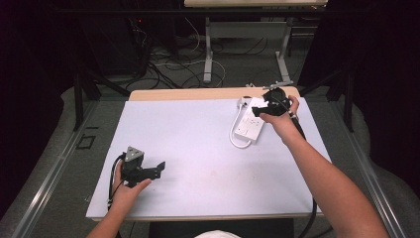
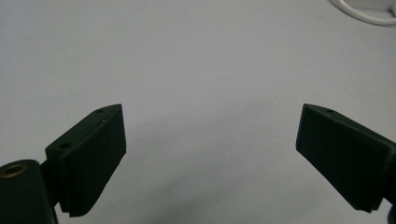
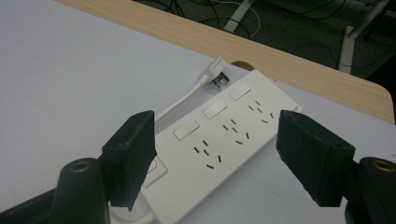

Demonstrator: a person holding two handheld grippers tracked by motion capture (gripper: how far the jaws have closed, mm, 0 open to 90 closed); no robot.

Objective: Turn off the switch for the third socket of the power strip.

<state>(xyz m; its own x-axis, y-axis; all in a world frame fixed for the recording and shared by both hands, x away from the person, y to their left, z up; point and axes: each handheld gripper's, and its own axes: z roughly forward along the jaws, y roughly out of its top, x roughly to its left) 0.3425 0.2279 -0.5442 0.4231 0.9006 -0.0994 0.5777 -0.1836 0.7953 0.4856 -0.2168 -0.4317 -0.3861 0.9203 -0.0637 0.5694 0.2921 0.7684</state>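
While your right claw (image 1: 261, 110) hangs over the white power strip (image 1: 251, 122) at the upper right of the high view, its jaws stand apart w/ nothing pinched btwn them. In the right claw view (image 3: 212, 156) the strip (image 3: 219, 140) lies diagonally from the lower left to the upper right of the frame, below and beyond the two black jaws, which flank it w/o touching it. You can see three rocker switches and three sets of socket slots on the strip's top face. Its white plug (image 3: 215, 74) lies just beyond the strip's far end, close to the wooden edge of the tabletop (image 3: 280, 56), and the white cord (image 3: 180, 100) runs back along the strip's left side. In the high view the cord (image 1: 235, 139) loops out to the left of the strip. The strip sits on the white sheet (image 1: 198, 148) that covers most of the tabletop, near the sheet's far right corner.

Your left claw (image 1: 157, 168) is at the lower left of the high view, held low over the bare sheet, well apart from the strip. In the left claw view (image 2: 210, 154) its jaws stand wide w/ plain white sheet btwn them; they grip nothing. A bit of white cord (image 2: 364, 14) shows at the top right corner of that frame.
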